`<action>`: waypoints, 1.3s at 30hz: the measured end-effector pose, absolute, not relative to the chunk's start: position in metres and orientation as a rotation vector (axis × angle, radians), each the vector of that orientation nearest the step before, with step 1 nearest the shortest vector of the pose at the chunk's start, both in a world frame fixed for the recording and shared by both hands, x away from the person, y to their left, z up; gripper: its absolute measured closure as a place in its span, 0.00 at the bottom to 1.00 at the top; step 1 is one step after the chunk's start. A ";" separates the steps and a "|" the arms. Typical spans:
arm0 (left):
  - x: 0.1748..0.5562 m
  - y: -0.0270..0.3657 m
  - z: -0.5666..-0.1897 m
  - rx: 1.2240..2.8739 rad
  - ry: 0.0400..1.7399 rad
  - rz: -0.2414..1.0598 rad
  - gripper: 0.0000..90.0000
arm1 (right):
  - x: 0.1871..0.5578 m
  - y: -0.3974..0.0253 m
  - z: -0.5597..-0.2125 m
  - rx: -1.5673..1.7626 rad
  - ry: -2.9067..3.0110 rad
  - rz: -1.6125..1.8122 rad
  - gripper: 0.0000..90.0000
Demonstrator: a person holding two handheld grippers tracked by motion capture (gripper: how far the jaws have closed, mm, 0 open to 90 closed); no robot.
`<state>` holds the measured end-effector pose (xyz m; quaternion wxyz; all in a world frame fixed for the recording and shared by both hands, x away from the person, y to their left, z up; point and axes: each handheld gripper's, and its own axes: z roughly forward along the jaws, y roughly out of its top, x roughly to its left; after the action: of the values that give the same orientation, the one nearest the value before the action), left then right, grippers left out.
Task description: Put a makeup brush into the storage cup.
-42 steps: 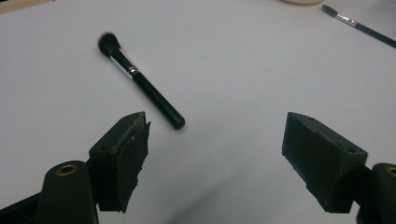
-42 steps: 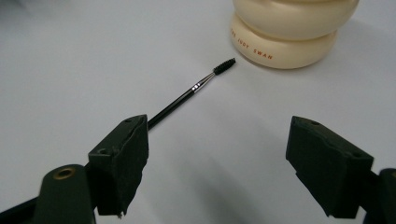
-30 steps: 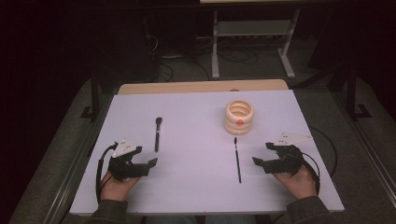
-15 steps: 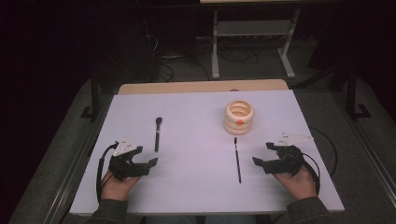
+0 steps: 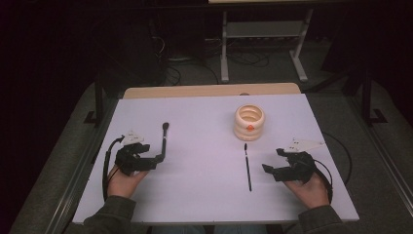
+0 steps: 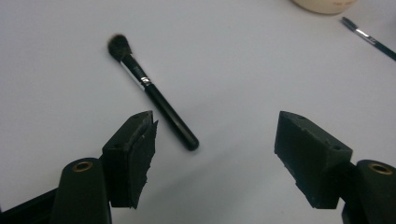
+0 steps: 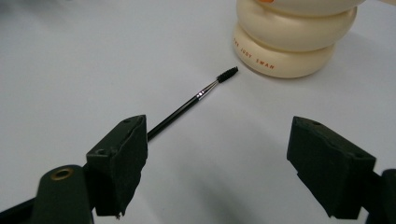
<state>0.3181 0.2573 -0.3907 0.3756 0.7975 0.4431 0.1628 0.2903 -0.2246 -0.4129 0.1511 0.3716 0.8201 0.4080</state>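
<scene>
Powder brush [image 6: 149,88]: black handle, silver ferrule, dark soft bristle head; lies flat on the table [image 5: 204,195], just ahead of the left gripper [image 5: 151,158], fingers [image 6: 133,154] released, wide apart, holding nothing. Thin spoolie brush [image 7: 196,97]: black stem, small bristled tip pointing at the cream ringed holder [image 7: 292,44], near it but apart. Right gripper [image 5: 272,163] also released, empty. Table top white, matte, wood strip at far edge; room dark, grey carpet, metal stand [image 5: 263,44] behind.

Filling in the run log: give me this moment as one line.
left gripper: open, by makeup brush | right gripper: open, by thin brush | cream holder: upright | nothing held
</scene>
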 end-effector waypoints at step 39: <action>0.409 0.231 -0.416 2.184 1.479 0.326 0.63 | 0.290 -0.226 -0.409 1.069 2.357 1.199 0.21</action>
<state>0.4092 0.2311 -0.4159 0.2397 0.7978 0.5403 0.1190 0.2897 -0.2262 -0.4094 0.1443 0.3708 0.8177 0.4160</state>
